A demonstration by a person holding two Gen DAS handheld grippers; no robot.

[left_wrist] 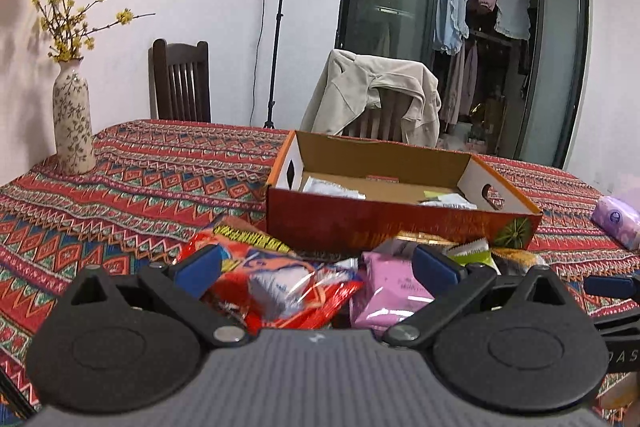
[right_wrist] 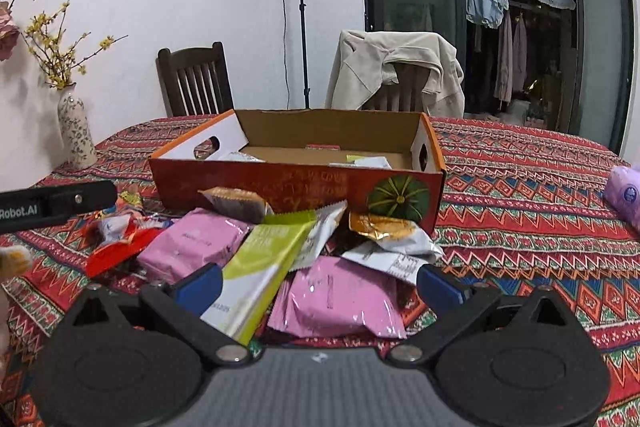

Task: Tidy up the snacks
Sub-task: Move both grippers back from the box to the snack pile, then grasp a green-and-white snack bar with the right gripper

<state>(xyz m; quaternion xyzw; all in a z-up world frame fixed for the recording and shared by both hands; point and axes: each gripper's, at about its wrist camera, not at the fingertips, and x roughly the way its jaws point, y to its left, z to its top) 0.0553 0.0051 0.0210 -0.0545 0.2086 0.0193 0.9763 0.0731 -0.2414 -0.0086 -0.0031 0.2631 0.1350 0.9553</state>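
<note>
Both jaws are hanging wide open, gripping nothing: left gripper (left_wrist: 316, 267) is hovering over the red packet (left_wrist: 280, 279), right gripper (right_wrist: 320, 281) over a pink packet (right_wrist: 340, 299). Snacks are lying piled just before the box (right_wrist: 296, 187) (only 2 or 3 inside). Picking is starting; next, closing on 1 packet.

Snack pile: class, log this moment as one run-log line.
left tongs: open, over red packet | right tongs: open, over pink packet | box: few packets inside

Snack pile (right_wrist: 304, 259) crowding the box's near wall (right_wrist: 296, 187); box interior mostly open, tablecloth (right_wrist: 520, 211) right bare
</note>
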